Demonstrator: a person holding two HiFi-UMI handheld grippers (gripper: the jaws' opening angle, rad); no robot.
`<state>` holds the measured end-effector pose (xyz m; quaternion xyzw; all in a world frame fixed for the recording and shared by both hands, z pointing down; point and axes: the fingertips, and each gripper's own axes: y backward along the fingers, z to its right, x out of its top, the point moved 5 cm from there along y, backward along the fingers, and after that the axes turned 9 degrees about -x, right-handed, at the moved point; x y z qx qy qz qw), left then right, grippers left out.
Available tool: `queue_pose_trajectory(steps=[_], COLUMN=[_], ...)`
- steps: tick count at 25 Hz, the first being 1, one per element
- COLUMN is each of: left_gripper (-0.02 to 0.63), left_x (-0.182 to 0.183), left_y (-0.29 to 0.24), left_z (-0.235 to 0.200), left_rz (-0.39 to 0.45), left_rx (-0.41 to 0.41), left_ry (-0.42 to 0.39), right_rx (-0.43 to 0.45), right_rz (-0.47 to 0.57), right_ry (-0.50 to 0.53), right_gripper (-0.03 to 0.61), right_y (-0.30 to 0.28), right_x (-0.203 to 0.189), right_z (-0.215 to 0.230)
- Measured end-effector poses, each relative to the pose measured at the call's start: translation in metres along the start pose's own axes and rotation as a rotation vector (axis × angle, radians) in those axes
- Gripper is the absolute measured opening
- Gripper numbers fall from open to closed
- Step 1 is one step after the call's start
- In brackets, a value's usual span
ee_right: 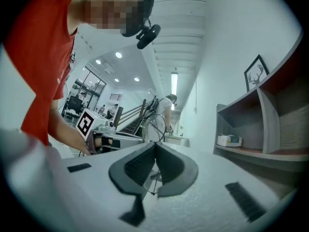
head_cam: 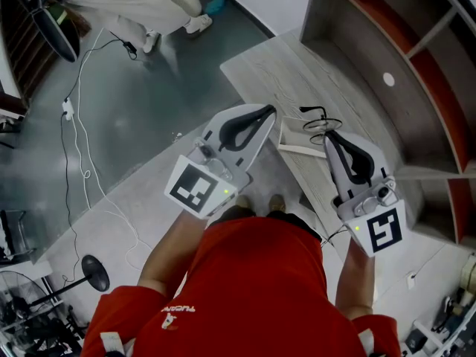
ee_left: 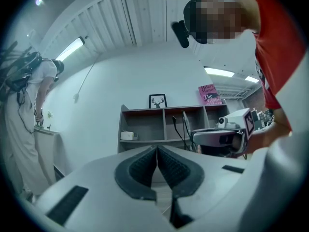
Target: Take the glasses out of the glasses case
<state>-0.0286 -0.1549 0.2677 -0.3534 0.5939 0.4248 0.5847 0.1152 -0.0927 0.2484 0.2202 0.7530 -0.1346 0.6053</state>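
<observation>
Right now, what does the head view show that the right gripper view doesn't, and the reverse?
Only the head view shows the wooden table, a pale open case lying on it beneath the grippers, and cables trailing over the floor. Only the right gripper view shows a framed deer picture on top of the shelf and a white box in one of its compartments. Both show the glasses clamped in the shut right gripper, with the left gripper alongside.
</observation>
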Motion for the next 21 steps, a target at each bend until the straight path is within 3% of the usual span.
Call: queue_pose_trajectory(steps=[21], left_gripper=[0.012], left_x=[-0.0057], left_y=[0.0006], left_z=[0.0088], left_rz=[-0.032], left_rx=[-0.01], left_ry=[0.001], right_rx=[-0.002], right_rz=[-0.016], right_ry=[-0.018], right_gripper=[0.012], right_y=[0.0093], right_x=[-0.0083], right_z=[0.0054])
